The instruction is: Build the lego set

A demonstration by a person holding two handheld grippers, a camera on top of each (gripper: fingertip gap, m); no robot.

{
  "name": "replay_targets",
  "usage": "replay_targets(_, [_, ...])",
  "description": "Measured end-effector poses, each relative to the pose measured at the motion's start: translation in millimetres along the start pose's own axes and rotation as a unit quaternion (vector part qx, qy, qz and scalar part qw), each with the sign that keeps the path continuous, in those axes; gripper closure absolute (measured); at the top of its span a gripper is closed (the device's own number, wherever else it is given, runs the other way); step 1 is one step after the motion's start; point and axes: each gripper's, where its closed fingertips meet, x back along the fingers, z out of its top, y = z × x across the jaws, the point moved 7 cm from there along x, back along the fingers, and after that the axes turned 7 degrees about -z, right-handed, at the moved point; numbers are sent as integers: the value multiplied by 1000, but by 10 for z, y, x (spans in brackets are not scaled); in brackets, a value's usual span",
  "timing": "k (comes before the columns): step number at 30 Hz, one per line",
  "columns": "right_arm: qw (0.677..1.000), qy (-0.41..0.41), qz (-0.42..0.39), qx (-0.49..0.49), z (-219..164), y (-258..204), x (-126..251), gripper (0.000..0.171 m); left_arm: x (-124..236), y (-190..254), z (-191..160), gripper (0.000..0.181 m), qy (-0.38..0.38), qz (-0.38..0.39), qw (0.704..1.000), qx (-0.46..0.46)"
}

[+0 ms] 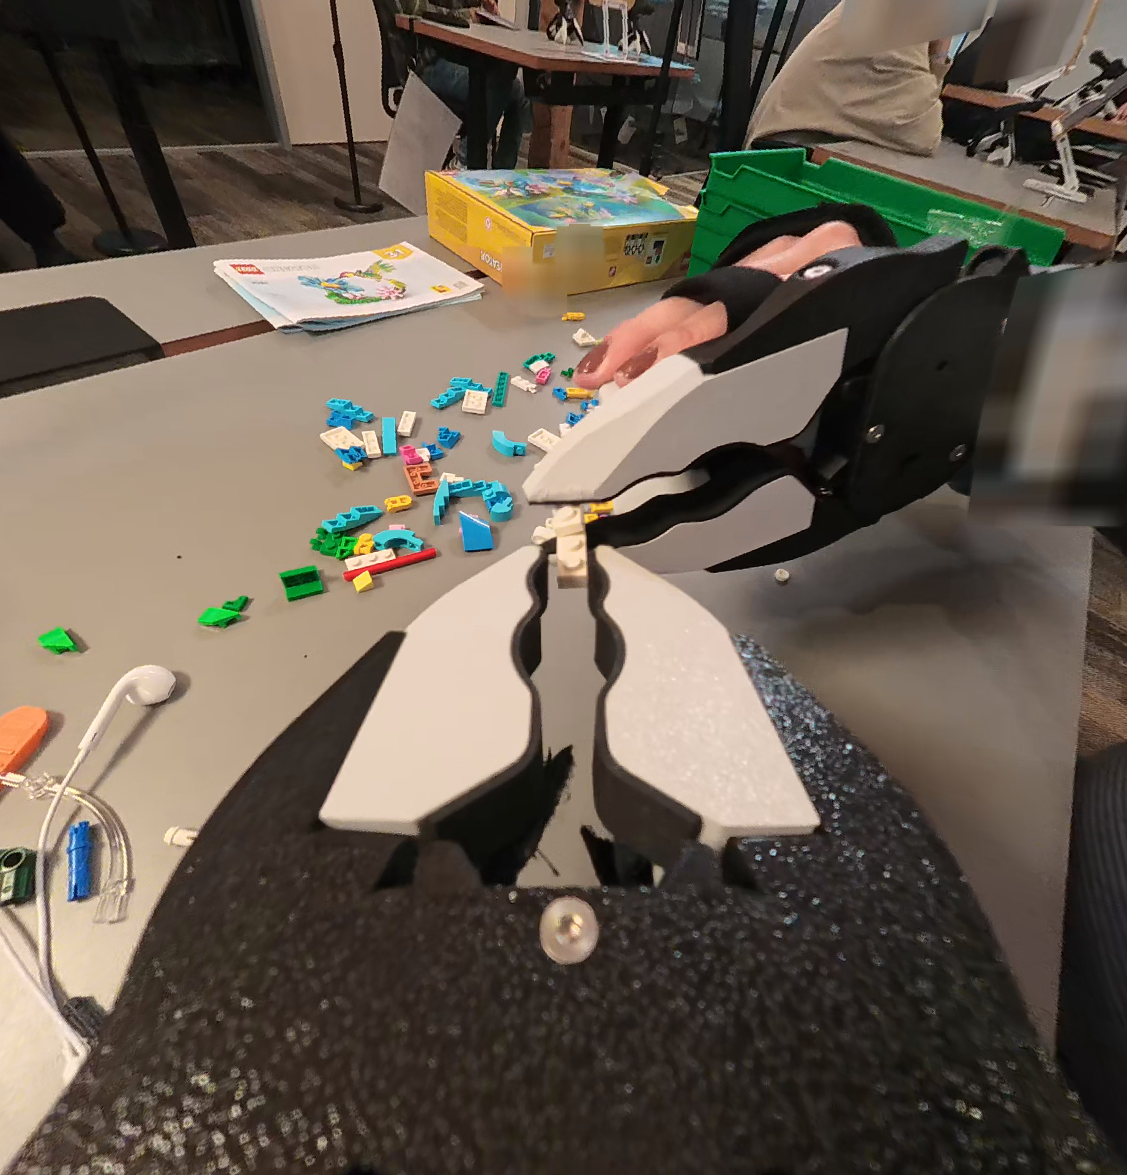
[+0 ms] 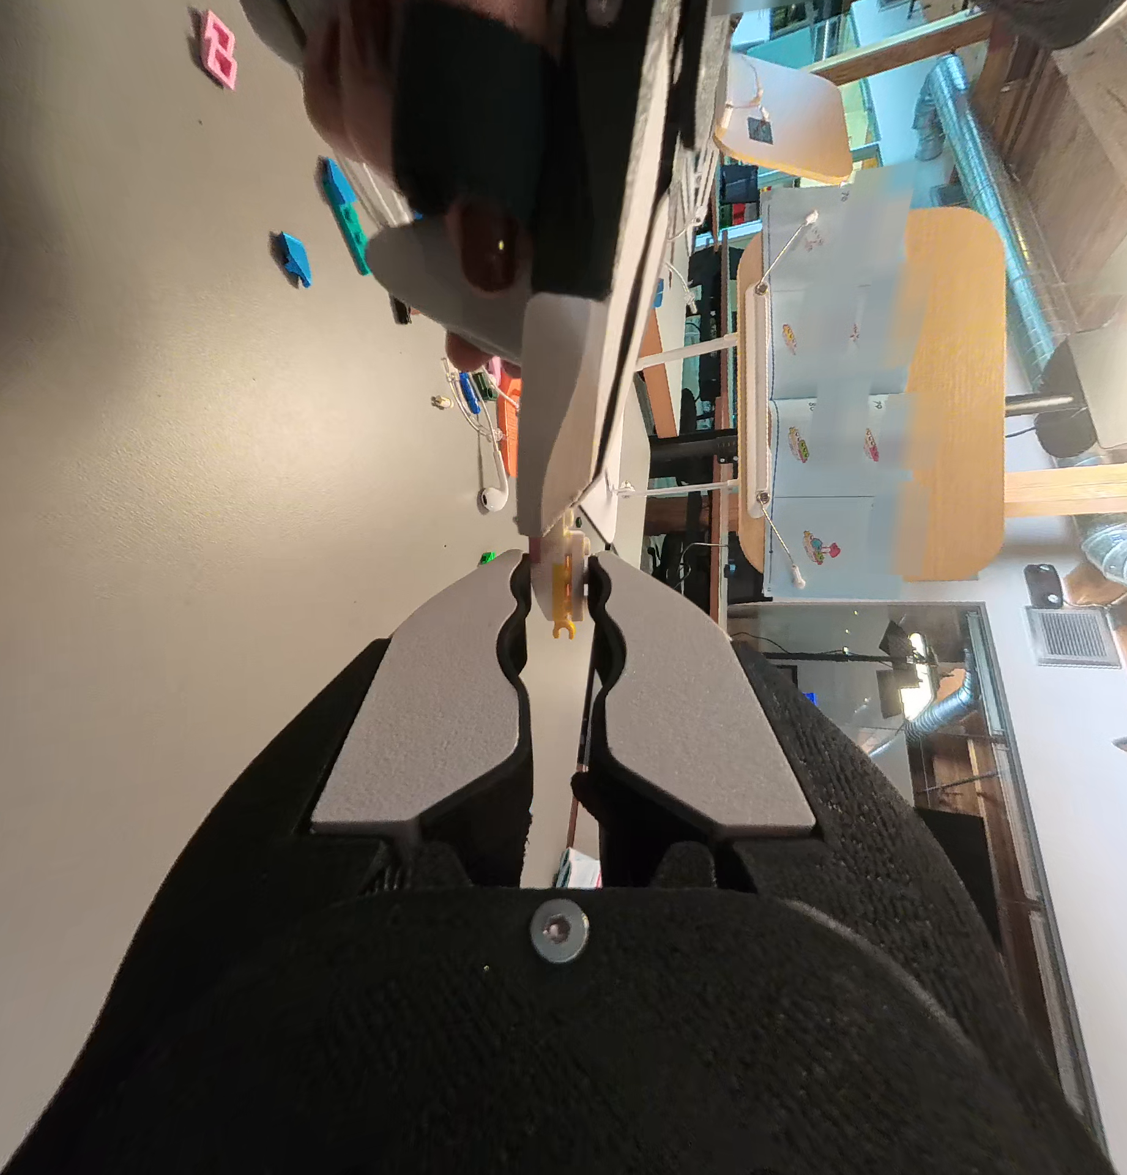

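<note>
Assembly (image 1: 570, 552) pinched between left gripper (image 1: 564, 559) and right gripper (image 2: 558, 575) tips.

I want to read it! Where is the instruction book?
In the left wrist view, the instruction booklet lies far left on the grey table, beside the yellow box.

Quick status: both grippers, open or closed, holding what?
Left gripper: closed on a small white brick stack.
Right gripper: closed on a yellow-and-white piece.
</note>
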Motion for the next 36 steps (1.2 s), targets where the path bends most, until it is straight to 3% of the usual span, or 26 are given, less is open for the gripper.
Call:
replay_targets(13, [1000,9,10,-23,-5,32,33,156,-2,31,27,173,1,-10,1000,-3])
replay_targets(22, [991,-39,-38,123,43,-13,36,156,-8,50,53,173,-13,12,1000,18])
replay_targets(32, [978,-81,-81,175,85,-8,27,156,3,18,61,173,24,-21,997,77])
replay_targets(36, [986,-73,-69,131,82,28,39,156,9,13,63,173,36,-31,995,84])
